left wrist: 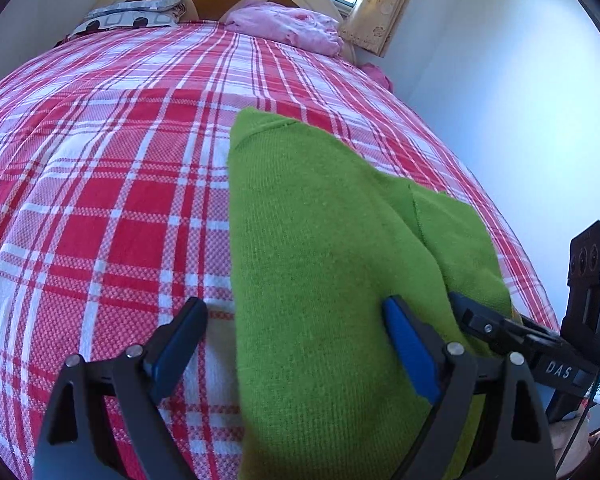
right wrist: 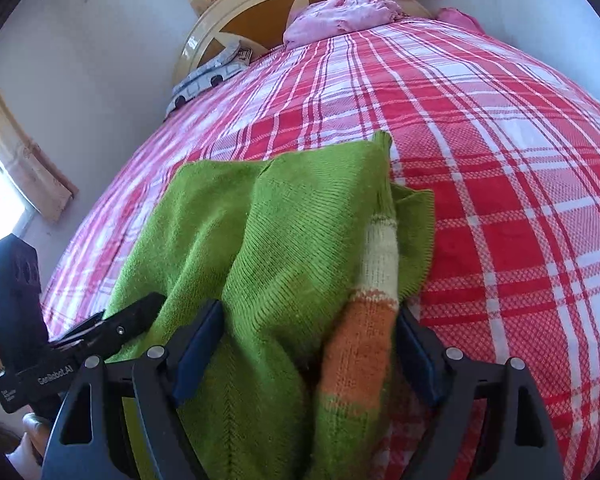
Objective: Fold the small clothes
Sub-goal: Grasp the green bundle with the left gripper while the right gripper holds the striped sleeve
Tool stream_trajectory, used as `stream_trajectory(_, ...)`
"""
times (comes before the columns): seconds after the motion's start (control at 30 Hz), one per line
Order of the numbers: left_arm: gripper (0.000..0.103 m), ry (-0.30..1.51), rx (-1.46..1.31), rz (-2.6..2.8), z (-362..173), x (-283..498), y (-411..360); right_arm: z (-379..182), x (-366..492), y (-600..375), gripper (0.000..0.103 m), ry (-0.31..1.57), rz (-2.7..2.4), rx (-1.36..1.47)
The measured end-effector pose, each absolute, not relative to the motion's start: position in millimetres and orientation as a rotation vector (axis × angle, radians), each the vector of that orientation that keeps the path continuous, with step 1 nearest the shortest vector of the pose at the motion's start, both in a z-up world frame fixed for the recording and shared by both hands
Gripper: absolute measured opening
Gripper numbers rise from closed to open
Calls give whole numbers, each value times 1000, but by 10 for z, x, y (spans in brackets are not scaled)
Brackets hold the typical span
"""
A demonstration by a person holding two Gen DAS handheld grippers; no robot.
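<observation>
green sweater (right wrist: 284,240) on bed | lies between both grippers' parted fingers (right wrist: 198,344)

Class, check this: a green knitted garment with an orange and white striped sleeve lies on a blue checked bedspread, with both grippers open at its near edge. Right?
One error: the bedspread is red and white checked, not blue, as the right wrist view shows. The green knitted garment, its striped sleeve and both open grippers are right.

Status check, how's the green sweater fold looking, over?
Left gripper and right gripper both open, straddling cloth, not pinching. Green sweater lies partly folded on plaid bed. Nothing in the way.
</observation>
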State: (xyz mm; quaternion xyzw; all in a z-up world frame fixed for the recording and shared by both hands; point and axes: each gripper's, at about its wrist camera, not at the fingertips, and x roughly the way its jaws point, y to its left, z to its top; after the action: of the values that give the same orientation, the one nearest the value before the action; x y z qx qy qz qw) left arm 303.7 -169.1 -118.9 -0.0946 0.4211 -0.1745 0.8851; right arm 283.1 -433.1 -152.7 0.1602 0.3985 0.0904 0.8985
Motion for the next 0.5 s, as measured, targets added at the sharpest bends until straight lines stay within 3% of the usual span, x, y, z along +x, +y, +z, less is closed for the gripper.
stream_trajectory(0.07, 92, 875, -198, -362, -1186, 3032, -1700, -1512, 2837, -4278, 80, 824, 176, 299)
stream_trajectory(0.13, 90, 872, -201, -363, -1185, 3030, -1699, -1496, 2819, -4226, 66, 803, 186, 286)
stream_trajectory(0.23, 76, 861, -199, -397, -1177, 3011, -1727, -1473, 2793, -4148, 54, 782, 183, 263)
stream_trajectory(0.27, 68, 858, -199, -419, -1175, 3005, -1740, -1460, 2779, -4116, 53, 774, 174, 241)
stream_trajectory(0.5, 60, 840, -196, -432, -1167, 3002, -1756, -1366, 2701, -3833, 47, 731, 70, 42)
